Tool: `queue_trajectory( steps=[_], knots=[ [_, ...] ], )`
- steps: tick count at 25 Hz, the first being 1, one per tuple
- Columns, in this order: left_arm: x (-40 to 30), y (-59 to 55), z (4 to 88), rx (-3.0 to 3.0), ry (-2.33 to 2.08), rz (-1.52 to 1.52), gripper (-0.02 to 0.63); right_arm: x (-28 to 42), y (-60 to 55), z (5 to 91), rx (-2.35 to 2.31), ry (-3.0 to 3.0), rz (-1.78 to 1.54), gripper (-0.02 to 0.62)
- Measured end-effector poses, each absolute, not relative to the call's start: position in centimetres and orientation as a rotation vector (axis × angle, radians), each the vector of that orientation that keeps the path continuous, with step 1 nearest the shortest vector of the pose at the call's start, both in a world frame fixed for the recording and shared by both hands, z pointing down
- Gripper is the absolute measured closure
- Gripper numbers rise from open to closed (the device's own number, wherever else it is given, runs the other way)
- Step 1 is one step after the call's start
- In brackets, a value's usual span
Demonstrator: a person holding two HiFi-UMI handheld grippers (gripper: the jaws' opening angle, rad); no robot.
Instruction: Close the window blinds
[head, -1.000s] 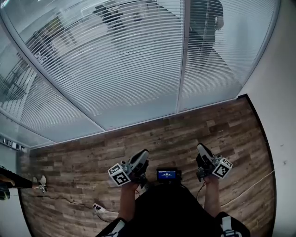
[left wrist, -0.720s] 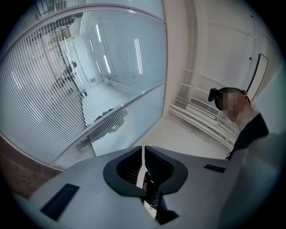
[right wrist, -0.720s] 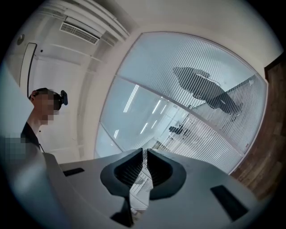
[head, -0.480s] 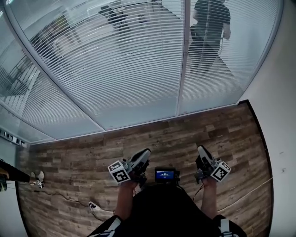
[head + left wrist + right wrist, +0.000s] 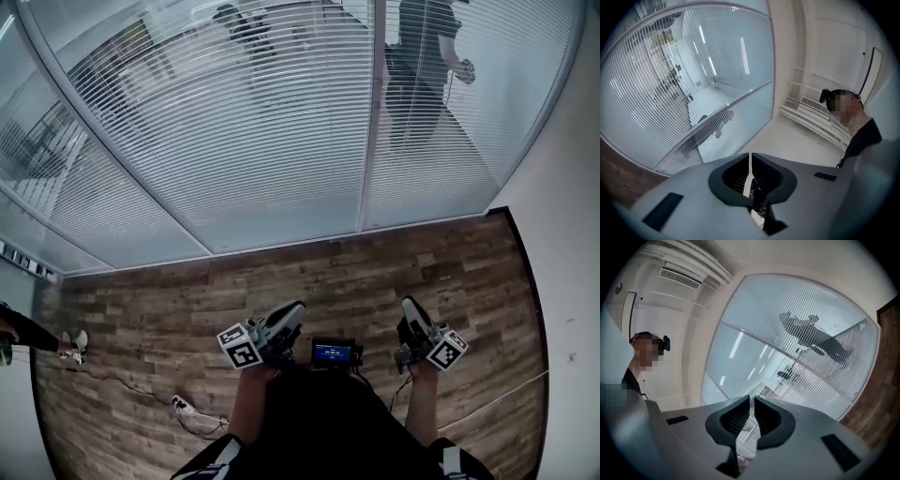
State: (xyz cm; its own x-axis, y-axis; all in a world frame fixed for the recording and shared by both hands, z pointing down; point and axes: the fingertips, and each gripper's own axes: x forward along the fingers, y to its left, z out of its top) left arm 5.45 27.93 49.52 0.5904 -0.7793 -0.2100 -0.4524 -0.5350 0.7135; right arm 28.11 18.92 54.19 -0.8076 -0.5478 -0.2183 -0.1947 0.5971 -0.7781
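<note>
Left gripper (image 5: 289, 311) and right gripper (image 5: 411, 306) are held low over the wood floor (image 5: 375, 267), well apart from the window blinds (image 5: 272, 141). Both pairs of jaws are seen closed, nothing between them. The blinds are hung across the glass partition ahead; a person (image 5: 422, 75) is visible through the slats.

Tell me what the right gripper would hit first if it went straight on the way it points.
Probably the glass wall with its blinds. Nothing shows between the right gripper and it, though depth is hard to judge.
</note>
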Motion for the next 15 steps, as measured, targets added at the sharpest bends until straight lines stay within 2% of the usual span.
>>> queue_trajectory(
  steps=[15],
  knots=[
    [8.0, 25.6, 49.1, 2.222, -0.970, -0.642, 0.584, 29.2, 18.1, 54.9, -0.597, 2.436, -1.042, 0.559]
  ],
)
